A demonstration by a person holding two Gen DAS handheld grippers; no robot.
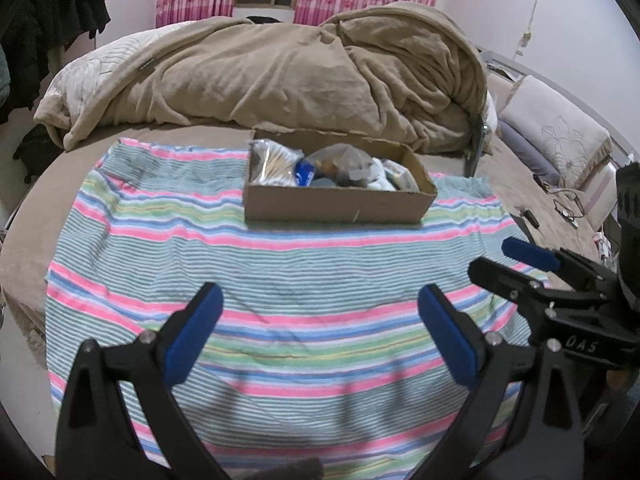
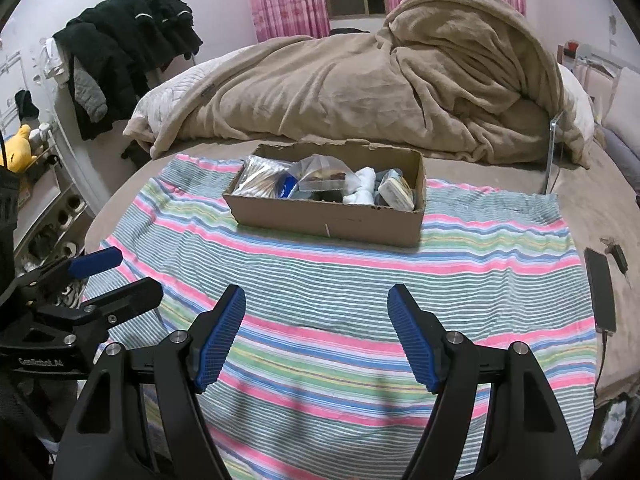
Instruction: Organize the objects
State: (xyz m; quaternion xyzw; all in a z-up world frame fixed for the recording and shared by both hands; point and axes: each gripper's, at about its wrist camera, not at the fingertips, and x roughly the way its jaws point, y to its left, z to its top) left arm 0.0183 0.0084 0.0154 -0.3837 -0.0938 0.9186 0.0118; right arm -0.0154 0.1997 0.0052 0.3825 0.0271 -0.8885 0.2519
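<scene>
Tongs first — we see the left gripper (image 1: 320, 300) and right gripper (image 2: 316, 300) both spread, pinching nothing, ribbed blue pads above a striped woven towel (image 2: 360, 276). Well beyond them sits the shallow cardboard box (image 2: 328, 220) — crinkly plastic bags, white socks inside.

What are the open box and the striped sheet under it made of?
The box looks like plain brown cardboard, matte, with a ragged torn back rim. The striped sheet seems a thin woven or knit fabric, probably cotton: it wrinkles softly and lies flat on the bed.
</scene>
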